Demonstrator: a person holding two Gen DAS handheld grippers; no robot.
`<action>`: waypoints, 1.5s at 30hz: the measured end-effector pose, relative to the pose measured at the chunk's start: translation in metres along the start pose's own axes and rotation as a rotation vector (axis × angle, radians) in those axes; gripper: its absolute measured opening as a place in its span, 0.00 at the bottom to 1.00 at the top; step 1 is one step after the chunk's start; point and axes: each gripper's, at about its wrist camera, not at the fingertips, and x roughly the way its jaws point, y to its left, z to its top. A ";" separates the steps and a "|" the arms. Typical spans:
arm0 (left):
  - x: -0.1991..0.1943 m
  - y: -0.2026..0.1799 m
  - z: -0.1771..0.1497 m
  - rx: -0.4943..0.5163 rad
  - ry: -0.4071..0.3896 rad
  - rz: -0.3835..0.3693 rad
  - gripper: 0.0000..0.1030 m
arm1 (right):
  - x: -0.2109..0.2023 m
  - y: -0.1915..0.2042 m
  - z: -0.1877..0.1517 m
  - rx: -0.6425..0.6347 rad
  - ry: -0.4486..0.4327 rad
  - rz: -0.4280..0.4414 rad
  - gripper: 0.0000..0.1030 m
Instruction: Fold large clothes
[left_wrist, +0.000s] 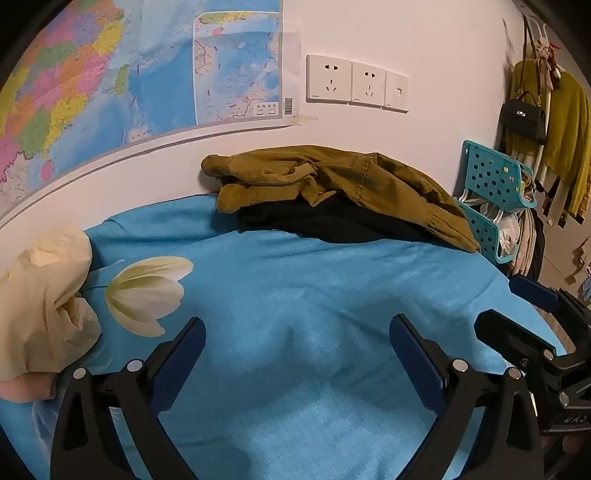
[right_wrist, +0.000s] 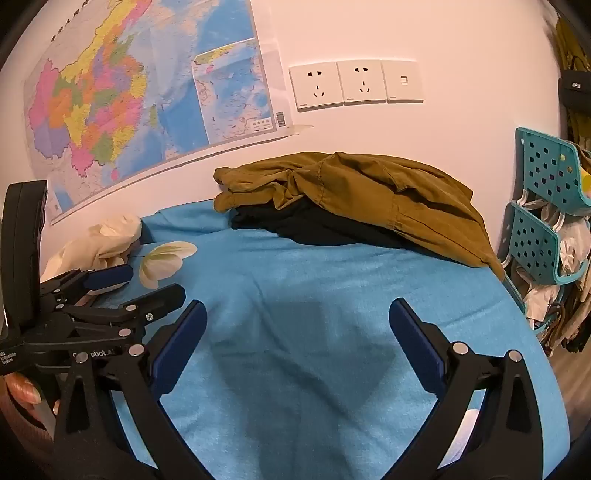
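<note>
The left gripper (left_wrist: 297, 343) hangs with its jaws spread wide and nothing between them, above the blue bedspread (left_wrist: 314, 295). The right gripper (right_wrist: 297, 328) hangs just beside it, jaws likewise apart and empty. Farther back against the wall, an olive jacket (right_wrist: 388, 192) lies crumpled over a black garment (right_wrist: 325, 227). A cream cloth (left_wrist: 40, 295) sits at the left, a map (right_wrist: 110, 103) above.
</note>
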 end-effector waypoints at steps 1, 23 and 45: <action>0.000 0.000 0.000 0.000 0.002 0.000 0.93 | 0.000 0.000 0.000 0.000 0.001 -0.001 0.95; 0.002 -0.002 0.000 0.013 -0.004 0.018 0.93 | -0.001 -0.001 -0.001 -0.002 -0.007 0.007 0.95; -0.001 -0.004 0.004 0.013 -0.005 0.020 0.93 | -0.004 0.000 0.004 0.000 -0.011 0.012 0.95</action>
